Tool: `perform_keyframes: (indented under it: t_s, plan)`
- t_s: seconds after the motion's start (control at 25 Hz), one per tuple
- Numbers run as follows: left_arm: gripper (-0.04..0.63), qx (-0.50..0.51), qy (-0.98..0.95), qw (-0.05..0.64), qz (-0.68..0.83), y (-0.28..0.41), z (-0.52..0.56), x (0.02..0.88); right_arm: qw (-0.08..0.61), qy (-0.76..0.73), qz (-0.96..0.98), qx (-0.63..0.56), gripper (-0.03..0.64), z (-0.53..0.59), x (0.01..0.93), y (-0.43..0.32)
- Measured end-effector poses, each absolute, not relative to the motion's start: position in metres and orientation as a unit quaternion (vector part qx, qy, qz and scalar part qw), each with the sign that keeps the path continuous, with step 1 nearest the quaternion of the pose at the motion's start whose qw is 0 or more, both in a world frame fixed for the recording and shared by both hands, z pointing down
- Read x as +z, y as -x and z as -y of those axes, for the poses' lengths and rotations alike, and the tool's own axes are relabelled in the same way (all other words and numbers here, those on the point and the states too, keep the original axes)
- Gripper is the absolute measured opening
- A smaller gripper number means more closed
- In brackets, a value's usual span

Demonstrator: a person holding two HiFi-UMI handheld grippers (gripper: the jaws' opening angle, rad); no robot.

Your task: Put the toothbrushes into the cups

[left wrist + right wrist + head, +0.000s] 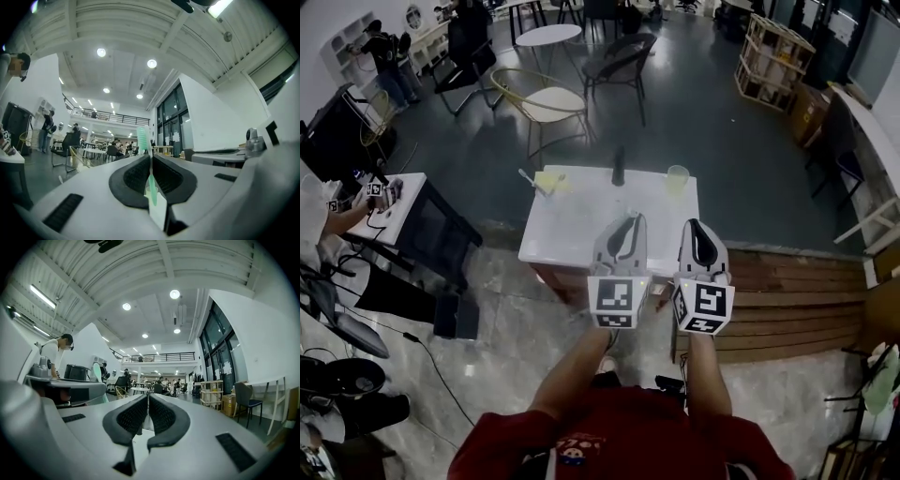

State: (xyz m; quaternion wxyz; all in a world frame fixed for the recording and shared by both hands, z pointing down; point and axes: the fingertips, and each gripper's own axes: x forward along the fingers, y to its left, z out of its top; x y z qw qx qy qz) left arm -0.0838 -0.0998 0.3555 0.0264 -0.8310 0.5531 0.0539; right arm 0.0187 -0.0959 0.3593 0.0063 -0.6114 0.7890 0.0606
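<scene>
On the counter, a yellow cup and a green cup flank a dark upright object. The left gripper fingers clamp one toothbrush; the right gripper fingers are closed and empty.

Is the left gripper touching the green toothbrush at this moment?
Touching. In the left gripper view, the fingers of the left gripper are shut on the green toothbrush, with no gap.

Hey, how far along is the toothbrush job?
Done: the yellow cup seems to hold a brush already, too small to be sure. In hand: the left gripper is shut on a green toothbrush; the right gripper is shut, empty. Left: reach the table and drop it, probably in the green cup.
</scene>
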Motion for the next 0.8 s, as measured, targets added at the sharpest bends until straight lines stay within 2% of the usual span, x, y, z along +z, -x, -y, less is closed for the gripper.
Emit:
perform_keyframes:
  t_s: [0.48, 0.8]
  plan:
    - [0.043, 0.061, 0.849, 0.017, -0.525, 0.079, 0.153, 0.363, 0.0, 0.639, -0.767, 0.063, 0.034, 0.142, 0.366, -0.025]
    - [0.043, 0.051, 0.849, 0.025, -0.525, 0.04, 0.208, 0.367, 0.011, 0.64, -0.766, 0.054, 0.034, 0.201, 0.374, -0.064]
